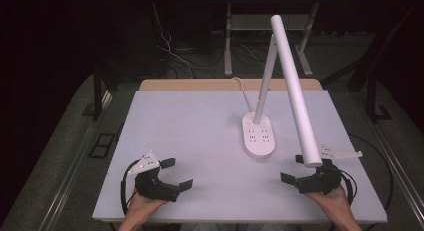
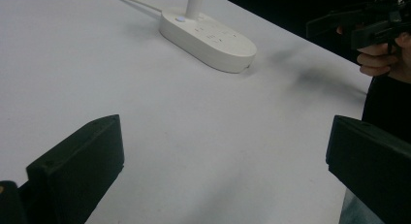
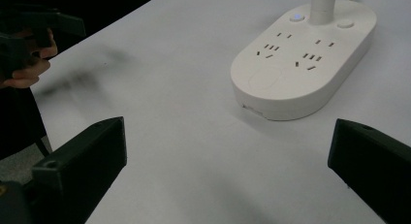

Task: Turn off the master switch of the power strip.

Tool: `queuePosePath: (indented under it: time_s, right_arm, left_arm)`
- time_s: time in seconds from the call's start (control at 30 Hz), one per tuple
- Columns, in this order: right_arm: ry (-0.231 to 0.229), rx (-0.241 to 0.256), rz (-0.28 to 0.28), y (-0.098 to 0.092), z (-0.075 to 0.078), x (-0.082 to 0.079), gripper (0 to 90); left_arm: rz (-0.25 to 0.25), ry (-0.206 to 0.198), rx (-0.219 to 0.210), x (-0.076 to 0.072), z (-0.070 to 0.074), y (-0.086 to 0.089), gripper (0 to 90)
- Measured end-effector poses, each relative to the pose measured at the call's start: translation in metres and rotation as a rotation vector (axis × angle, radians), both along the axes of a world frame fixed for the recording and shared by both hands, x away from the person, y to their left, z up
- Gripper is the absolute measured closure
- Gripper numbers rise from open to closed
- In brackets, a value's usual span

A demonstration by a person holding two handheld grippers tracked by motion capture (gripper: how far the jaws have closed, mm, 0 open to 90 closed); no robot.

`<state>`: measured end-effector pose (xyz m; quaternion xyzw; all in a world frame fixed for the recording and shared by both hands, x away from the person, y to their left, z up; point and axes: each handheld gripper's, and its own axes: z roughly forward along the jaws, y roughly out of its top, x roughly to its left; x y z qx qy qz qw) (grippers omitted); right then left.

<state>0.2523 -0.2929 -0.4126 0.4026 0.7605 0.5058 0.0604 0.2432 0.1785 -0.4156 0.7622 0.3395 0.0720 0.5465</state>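
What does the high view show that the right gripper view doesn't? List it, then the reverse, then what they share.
High view adds: the lamp's long white head, the floor cables behind the table, and the person's forearms.
Right gripper view adds: a blue-lit button and a plain second button on the lamp base.
Shared: the lamp base, the white table, the left gripper and the right gripper, both open.

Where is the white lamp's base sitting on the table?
In the high view, the lamp base stands right of the table's centre, nearer the right hand-held gripper than the left one, touching neither.
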Motion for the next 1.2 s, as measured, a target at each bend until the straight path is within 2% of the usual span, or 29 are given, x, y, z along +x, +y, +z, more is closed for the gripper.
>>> queuePosePath:
  time_s: [0.37, 0.63, 0.87, 1.2]
  right_arm:
    - [0.003, -0.003, 0.011, 0.004, -0.001, 0.000, 0.0]
    - [0.012, -0.033, 0.033, 0.009, -0.002, 0.000, 0.0]
    - [0.022, -0.036, 0.030, 0.008, -0.002, -0.001, 0.0]
    - [0.034, -0.059, 0.017, 0.006, -0.004, 0.000, 0.0]
  left_arm:
    - [0.002, 0.009, 0.011, 0.002, 0.000, 0.001, 0.0]
    - [0.003, 0.008, 0.020, 0.003, 0.002, 0.002, 0.0]
    - [0.003, 0.014, 0.026, 0.004, 0.004, 0.002, 0.0]
    - [-0.020, 0.011, 0.061, 0.013, 0.012, -0.003, 0.0]
